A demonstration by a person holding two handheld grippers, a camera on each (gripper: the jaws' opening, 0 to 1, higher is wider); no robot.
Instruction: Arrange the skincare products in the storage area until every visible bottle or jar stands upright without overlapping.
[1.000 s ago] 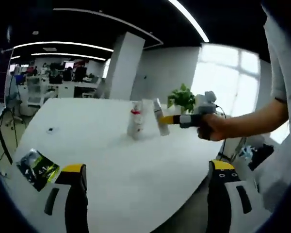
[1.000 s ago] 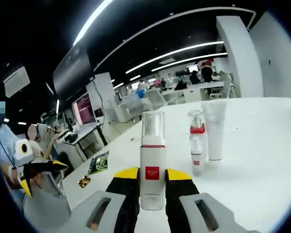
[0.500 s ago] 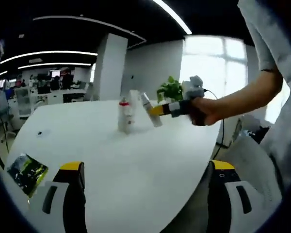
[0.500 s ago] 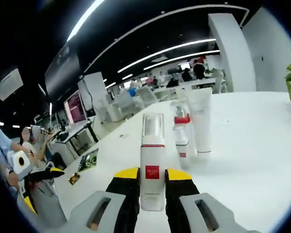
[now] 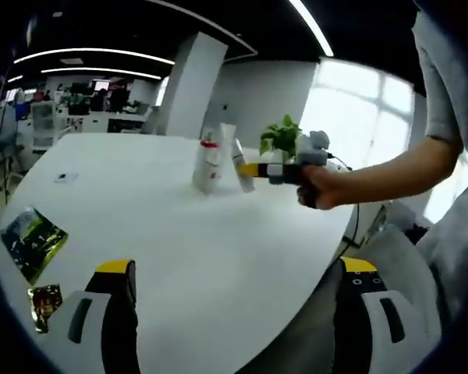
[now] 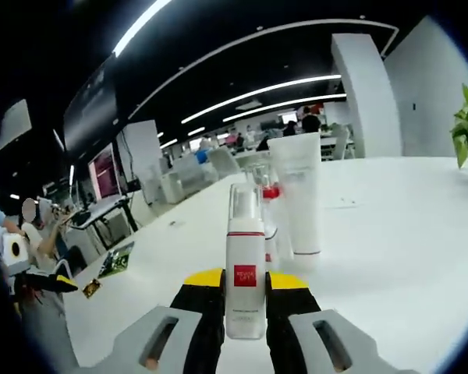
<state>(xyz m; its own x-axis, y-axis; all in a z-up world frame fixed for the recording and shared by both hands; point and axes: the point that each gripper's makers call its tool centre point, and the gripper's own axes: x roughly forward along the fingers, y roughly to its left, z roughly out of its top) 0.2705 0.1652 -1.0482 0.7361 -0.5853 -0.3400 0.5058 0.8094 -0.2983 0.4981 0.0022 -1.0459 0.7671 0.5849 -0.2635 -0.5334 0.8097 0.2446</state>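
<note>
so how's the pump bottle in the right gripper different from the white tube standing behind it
The pump bottle is clamped between the right gripper jaws; the white tube stands free on the table. The pump bottle carries a red square label and a clear cap, while the tube looks plain white, resting on its cap. The tube is wider. Both are white and upright.

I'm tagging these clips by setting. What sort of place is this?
Most likely an open-plan office. A large white table stands in a wide room with long strip lights overhead, rows of desks with people in the background, and a potted plant by a bright window.
</note>
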